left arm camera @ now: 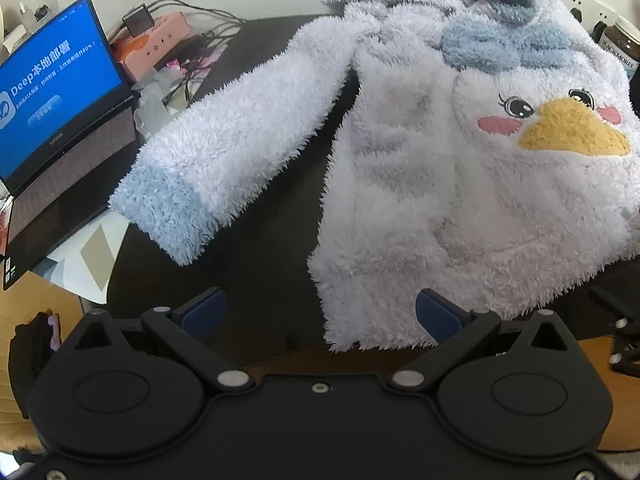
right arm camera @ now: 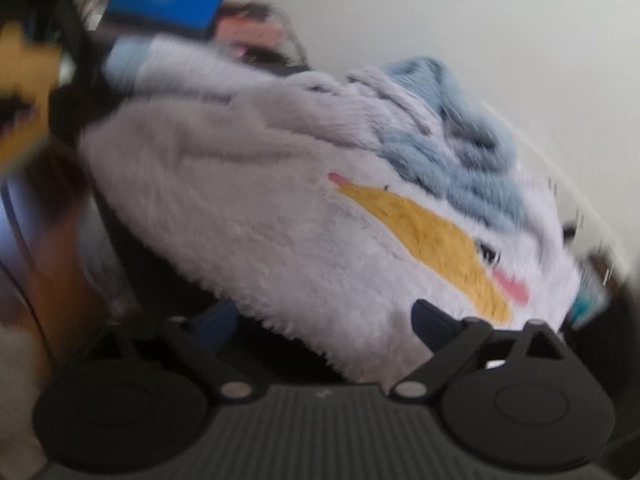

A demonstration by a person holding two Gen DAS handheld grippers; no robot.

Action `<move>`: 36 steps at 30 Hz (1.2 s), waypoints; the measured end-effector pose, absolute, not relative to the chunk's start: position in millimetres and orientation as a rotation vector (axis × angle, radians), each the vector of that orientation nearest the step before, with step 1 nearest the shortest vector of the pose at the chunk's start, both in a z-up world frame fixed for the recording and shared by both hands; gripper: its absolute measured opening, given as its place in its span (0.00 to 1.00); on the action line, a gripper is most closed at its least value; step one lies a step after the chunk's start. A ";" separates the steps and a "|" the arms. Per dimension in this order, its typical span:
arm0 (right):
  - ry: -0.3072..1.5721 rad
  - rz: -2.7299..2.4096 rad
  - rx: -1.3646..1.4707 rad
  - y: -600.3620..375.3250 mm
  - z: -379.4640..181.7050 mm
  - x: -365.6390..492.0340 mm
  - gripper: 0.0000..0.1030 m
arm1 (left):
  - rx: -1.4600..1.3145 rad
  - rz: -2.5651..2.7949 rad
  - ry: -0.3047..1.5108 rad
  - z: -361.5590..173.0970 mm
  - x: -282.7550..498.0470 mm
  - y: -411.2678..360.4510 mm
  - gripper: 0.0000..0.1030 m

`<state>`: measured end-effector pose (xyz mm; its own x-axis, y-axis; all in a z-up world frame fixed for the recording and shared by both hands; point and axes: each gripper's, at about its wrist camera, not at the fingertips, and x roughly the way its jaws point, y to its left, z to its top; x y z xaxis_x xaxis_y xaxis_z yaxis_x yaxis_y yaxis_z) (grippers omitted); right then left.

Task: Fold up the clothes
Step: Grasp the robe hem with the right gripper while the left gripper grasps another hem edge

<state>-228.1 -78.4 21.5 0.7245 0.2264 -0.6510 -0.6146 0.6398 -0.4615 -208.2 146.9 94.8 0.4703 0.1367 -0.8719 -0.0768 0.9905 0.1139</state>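
Observation:
A fluffy white hooded jacket (left arm camera: pixel 440 184) with a penguin face, yellow beak and blue hood lies spread on a dark table (left arm camera: pixel 248 280). Its left sleeve (left arm camera: pixel 224 144), with a pale blue cuff, stretches out toward the laptop. My left gripper (left arm camera: pixel 320 314) is open just above the jacket's near hem corner, and its blue pads stand wide apart without pressing the fabric. The right wrist view is blurred. There the jacket (right arm camera: pixel 304 208) fills the middle, and my right gripper (right arm camera: pixel 324 318) is open with the fluffy hem edge lying between its wide-set pads.
An open laptop (left arm camera: pixel 52 120) with a blue screen stands at the left, close to the sleeve cuff. Behind it are a pink power strip (left arm camera: pixel 160 40) and tangled cables. A dark jar (left arm camera: pixel 620 44) stands at the far right. A white wall runs along the back.

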 end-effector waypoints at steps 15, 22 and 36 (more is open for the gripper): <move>0.570 0.459 -0.046 -114.6 103.8 -167.5 0.07 | 0.255 -0.012 0.905 106.9 -217.3 115.9 1.00; 0.530 0.423 0.146 -124.3 139.8 -156.4 0.07 | 0.454 -0.189 0.781 93.8 -227.7 63.7 1.00; 0.461 0.277 0.245 -156.9 167.5 -154.0 0.07 | 0.425 -0.021 0.709 57.9 -205.1 81.4 0.99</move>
